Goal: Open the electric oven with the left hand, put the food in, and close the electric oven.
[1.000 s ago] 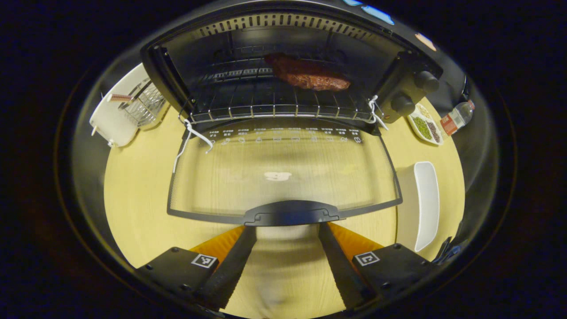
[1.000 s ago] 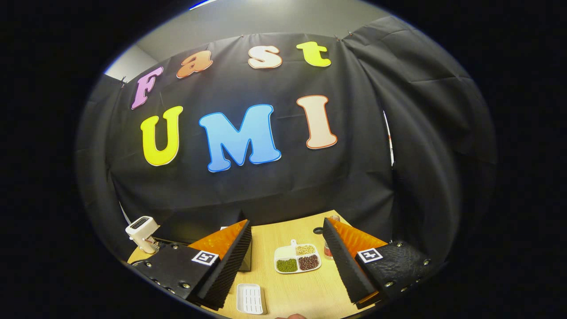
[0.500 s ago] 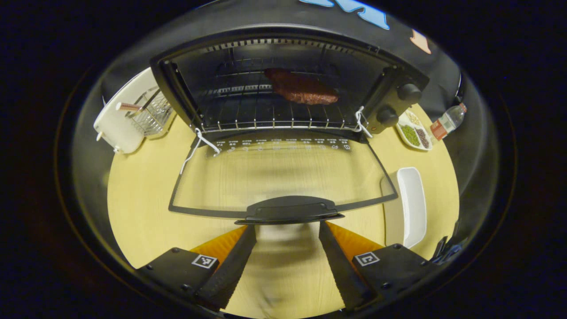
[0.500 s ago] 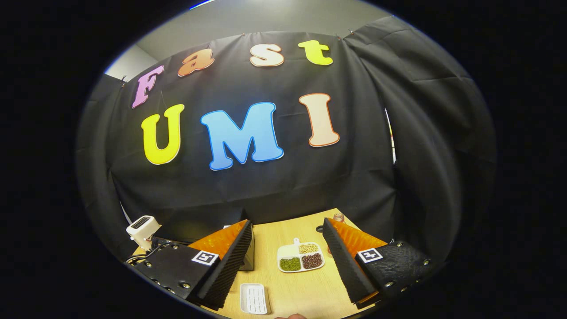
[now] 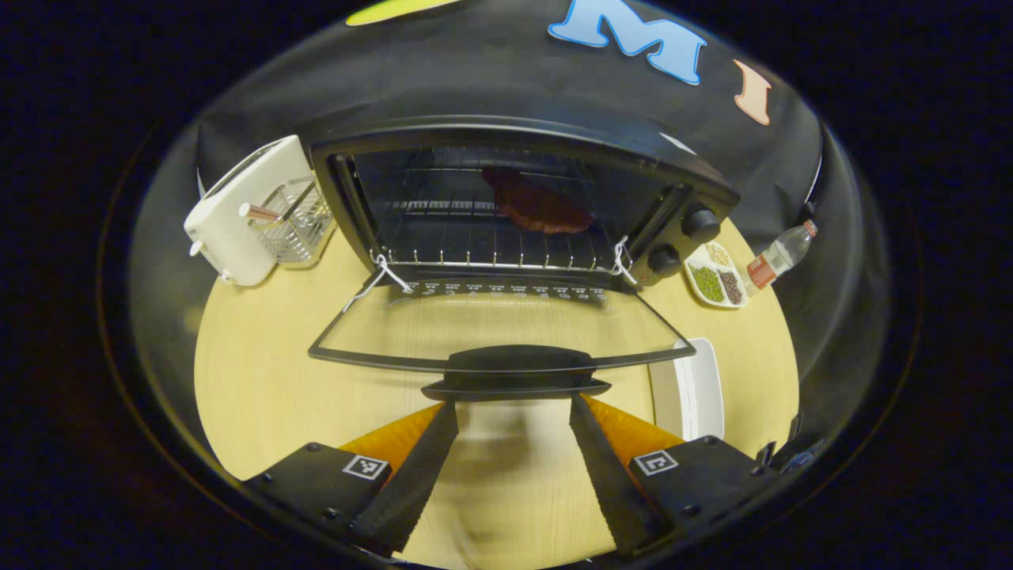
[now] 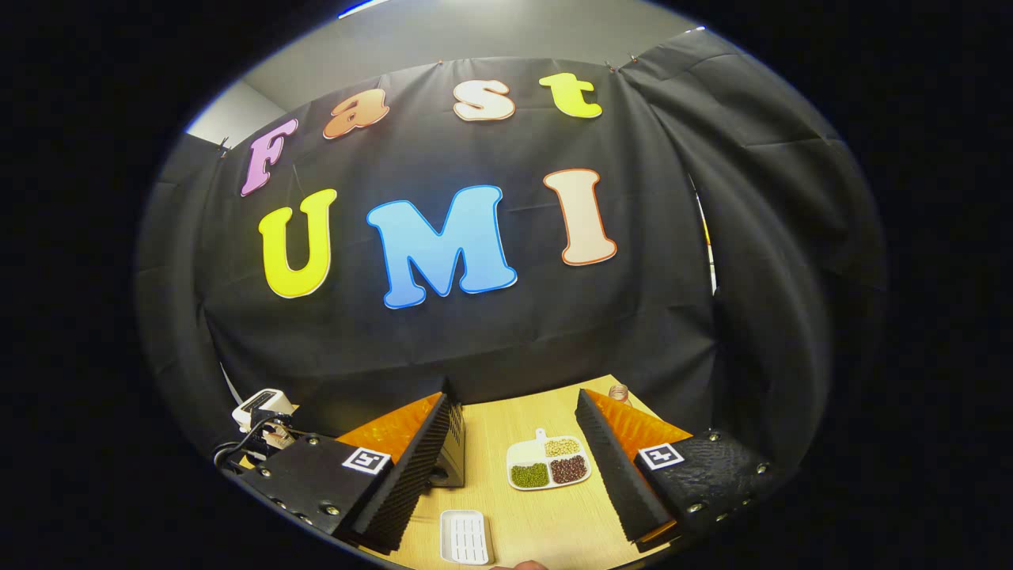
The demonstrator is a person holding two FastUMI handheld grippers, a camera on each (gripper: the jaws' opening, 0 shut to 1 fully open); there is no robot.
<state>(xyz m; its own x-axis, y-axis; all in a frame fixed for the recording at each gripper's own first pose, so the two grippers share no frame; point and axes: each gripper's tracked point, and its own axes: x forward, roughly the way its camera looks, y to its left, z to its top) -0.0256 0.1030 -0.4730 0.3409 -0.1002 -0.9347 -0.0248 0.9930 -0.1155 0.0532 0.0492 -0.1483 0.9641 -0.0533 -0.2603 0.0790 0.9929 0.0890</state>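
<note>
The black electric oven (image 5: 522,198) stands at 12 o'clock in the left gripper view, its glass door (image 5: 498,324) swung down nearly flat toward the camera. The reddish-brown slab of food (image 5: 538,207) lies on the wire rack (image 5: 491,245) inside, toward the back and a little right of centre, so the loading step looks done and closing is what remains. The left tool (image 5: 513,412) sits at 6 o'clock with its fingers spread wide and nothing between them; their tips lie just under the door's black handle (image 5: 516,372), a placing that suits lifting the door from below, though I cannot tell whether they touch it.

White cords (image 5: 380,273) hang at the door's hinges at 10 and 2 o'clock and could snag as the door rises. On the pale wooden surface (image 5: 253,372), a white rectangular tray (image 5: 696,388) lies at 4 o'clock just beside the door's right edge, a white toaster with a wire basket (image 5: 253,210) stands at 10 o'clock, and a white divided dish of beans (image 5: 716,281) and a clear bottle with a red label (image 5: 775,257) sit at 2 o'clock.

In the right gripper view the right tool (image 6: 514,467) is likewise wide open and empty, raised above the surface and facing the booth wall, well clear of the door's path.
</note>
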